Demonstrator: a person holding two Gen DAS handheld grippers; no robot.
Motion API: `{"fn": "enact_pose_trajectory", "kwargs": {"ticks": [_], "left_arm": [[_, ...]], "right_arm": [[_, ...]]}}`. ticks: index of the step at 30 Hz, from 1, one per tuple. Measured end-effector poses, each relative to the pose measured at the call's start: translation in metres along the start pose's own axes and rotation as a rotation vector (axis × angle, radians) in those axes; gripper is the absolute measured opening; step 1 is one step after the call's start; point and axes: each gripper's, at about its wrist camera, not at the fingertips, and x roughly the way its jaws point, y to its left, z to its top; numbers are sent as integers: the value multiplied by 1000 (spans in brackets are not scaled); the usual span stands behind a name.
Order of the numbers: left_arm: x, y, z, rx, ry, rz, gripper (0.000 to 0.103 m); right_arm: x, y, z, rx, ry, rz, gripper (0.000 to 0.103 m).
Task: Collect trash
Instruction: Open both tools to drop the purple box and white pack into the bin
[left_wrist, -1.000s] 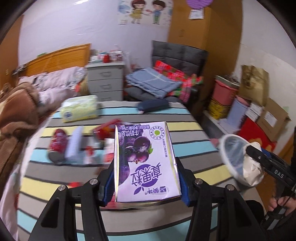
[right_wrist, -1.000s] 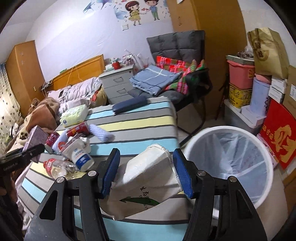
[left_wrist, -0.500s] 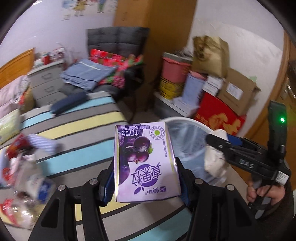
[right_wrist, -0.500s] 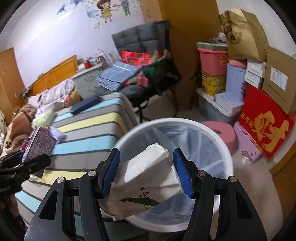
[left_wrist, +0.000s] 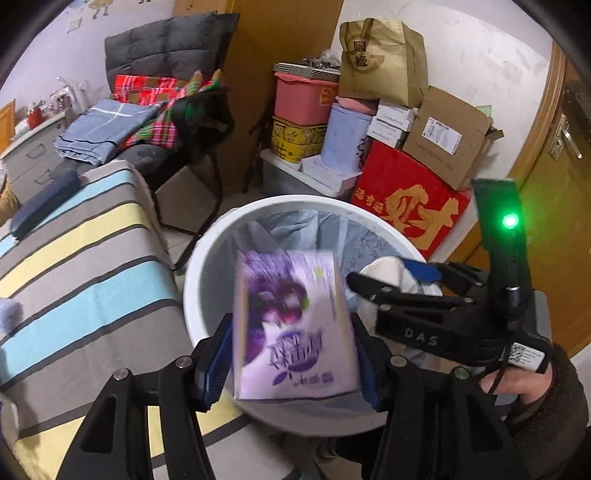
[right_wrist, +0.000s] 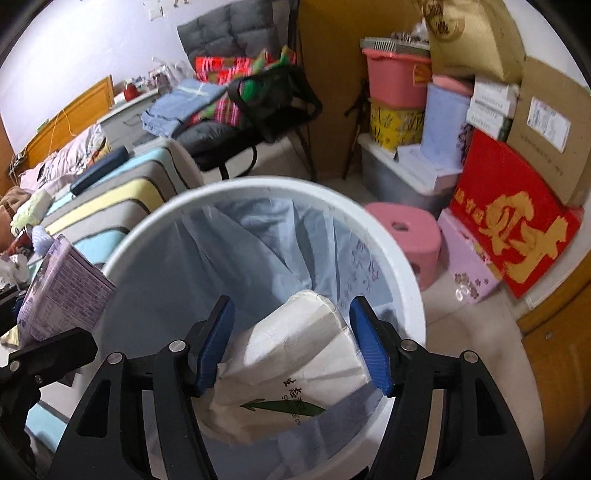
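Left wrist view: purple carton (left_wrist: 295, 328) blurred between spread jaws over bin (left_wrist: 207, 258).

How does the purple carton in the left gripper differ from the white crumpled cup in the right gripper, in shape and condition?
The purple carton is a flat-sided box that keeps its shape, while the white paper cup is round, creased and crushed. The carton is printed with dark berries and white lettering; the cup is plain white with a green leaf mark. The carton is blurred and the left gripper appears opened around it; the cup looks sharp between the right gripper pads. Both sit over the white trash bin.
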Motion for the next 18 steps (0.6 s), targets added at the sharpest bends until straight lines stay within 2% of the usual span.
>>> {"fn": "enact_pose_trajectory", "kwargs": {"ticks": [1, 3, 9, 13, 18], "left_arm": [[2, -1, 0, -1, -1, 8, 67], [1, -2, 1, 9, -17, 17, 72], [-15, 7, 0, -5, -41, 38, 73], [-40, 21, -6, -46, -76, 68, 73], [-83, 41, -18, -89, -143, 109, 73]], "right_arm": [[0, -1, 0, 1, -9, 1, 67], [-4, 0, 0, -2, -30, -3, 76], [-15, 4, -1, 9, -66, 9, 77], [-27, 16, -2, -16, -106, 0, 77], [-43, 32, -2, -12, -153, 44, 77]]}}
